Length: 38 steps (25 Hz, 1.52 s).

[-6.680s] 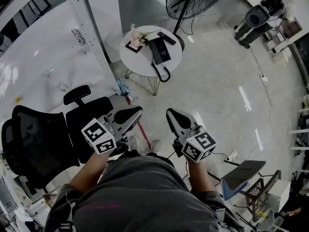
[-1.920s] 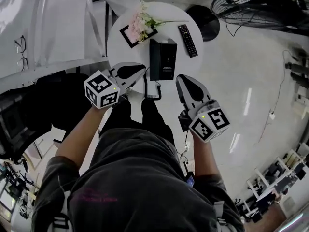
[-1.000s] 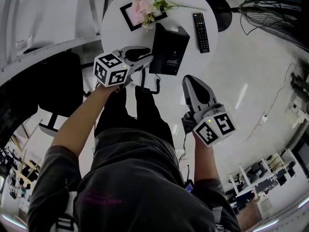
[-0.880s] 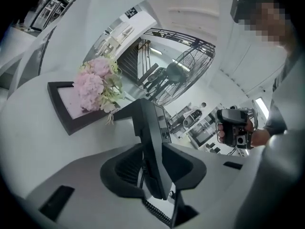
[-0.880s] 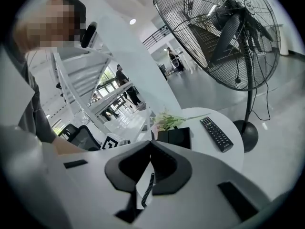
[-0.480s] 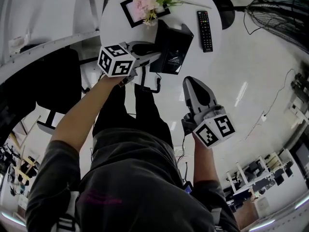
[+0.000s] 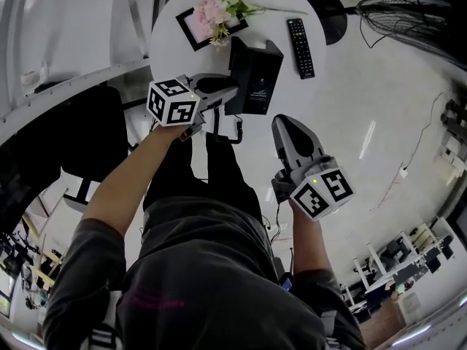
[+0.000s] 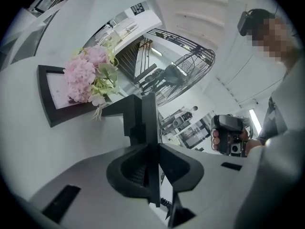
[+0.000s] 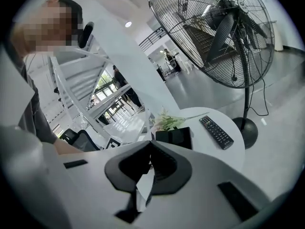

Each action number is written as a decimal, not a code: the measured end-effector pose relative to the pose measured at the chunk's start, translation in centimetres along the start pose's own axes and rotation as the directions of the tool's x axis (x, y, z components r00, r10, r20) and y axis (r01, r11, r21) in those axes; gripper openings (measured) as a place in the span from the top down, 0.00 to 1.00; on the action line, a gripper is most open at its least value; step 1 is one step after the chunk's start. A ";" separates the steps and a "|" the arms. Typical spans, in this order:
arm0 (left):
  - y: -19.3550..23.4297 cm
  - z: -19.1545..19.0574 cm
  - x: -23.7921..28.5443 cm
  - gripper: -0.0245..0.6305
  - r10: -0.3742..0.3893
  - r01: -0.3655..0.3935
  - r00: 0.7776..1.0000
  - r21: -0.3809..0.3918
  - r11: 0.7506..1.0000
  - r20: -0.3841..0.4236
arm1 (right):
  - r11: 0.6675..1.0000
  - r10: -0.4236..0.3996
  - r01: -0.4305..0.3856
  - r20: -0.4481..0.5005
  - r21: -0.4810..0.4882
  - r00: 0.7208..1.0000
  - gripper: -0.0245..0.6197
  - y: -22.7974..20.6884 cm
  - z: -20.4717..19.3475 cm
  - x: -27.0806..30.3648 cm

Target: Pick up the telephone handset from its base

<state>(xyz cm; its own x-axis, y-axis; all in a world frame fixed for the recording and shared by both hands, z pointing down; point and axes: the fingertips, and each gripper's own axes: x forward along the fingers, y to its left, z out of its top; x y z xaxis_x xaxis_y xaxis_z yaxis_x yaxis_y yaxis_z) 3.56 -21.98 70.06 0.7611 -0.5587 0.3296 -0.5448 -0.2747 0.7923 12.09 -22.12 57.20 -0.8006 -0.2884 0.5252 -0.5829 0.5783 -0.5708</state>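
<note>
Now standing right at the round white desk (image 7: 166,57), no longer well across the floor (image 7: 365,86) from it. Reached forward with the left gripper (image 7: 230,92), from just beside the telephone (image 7: 259,79) onto its left edge. Rolled a little there, with the marker cube (image 7: 174,102) showing at a new angle. Closing now on the black handset (image 7: 236,58), gripped edge-on between the pads (image 8: 135,172).

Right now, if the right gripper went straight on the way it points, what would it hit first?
Most likely the black desk telephone on the round white table; the right gripper aims at its near end. Depth is unclear, so the table's rim might come first.
</note>
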 end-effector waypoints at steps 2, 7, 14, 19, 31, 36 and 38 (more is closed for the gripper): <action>-0.6 0.2 -0.1 0.84 -0.009 0.009 1.000 0.008 1.000 -0.002 | 1.000 0.000 0.000 0.009 -0.002 1.000 0.94 0.3 0.3 0.0; -2.2 1.2 -1.5 0.84 -0.030 0.030 1.000 0.033 0.999 0.000 | 1.000 -0.002 0.002 0.037 -0.012 0.999 0.94 1.4 1.1 -0.2; -6.5 4.8 -5.2 0.84 -0.063 0.058 0.997 0.111 0.992 0.044 | 1.000 -0.005 0.008 0.119 -0.025 0.993 0.94 3.9 3.8 -1.5; -10.2 7.9 -8.3 0.84 -0.101 0.084 0.991 0.191 0.978 0.082 | 0.999 -0.014 0.021 0.180 -0.037 0.984 0.94 5.5 5.4 -2.5; -17.9 13.5 -16.2 0.84 -0.171 0.105 0.972 0.353 0.930 0.161 | 0.995 -0.015 0.045 0.298 -0.093 0.955 0.94 10.7 8.9 -4.8; -21.1 14.7 -18.1 0.84 -0.200 0.118 0.966 0.408 0.905 0.164 | 0.993 -0.018 0.057 0.339 -0.107 0.941 0.94 12.7 9.8 -6.0; -22.0 14.9 -18.7 0.84 -0.219 0.133 0.962 0.424 0.896 0.161 | 0.991 -0.019 0.063 0.353 -0.114 0.935 0.94 13.5 10.0 -6.6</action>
<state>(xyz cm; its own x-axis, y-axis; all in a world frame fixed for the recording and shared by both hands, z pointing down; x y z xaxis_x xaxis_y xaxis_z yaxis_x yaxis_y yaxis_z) -3.90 -17.15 38.80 0.7952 -0.6032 0.0613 -0.5361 -0.6522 0.5360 8.11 -20.04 39.76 -0.7866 -0.5505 0.2795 -0.6129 0.6417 -0.4610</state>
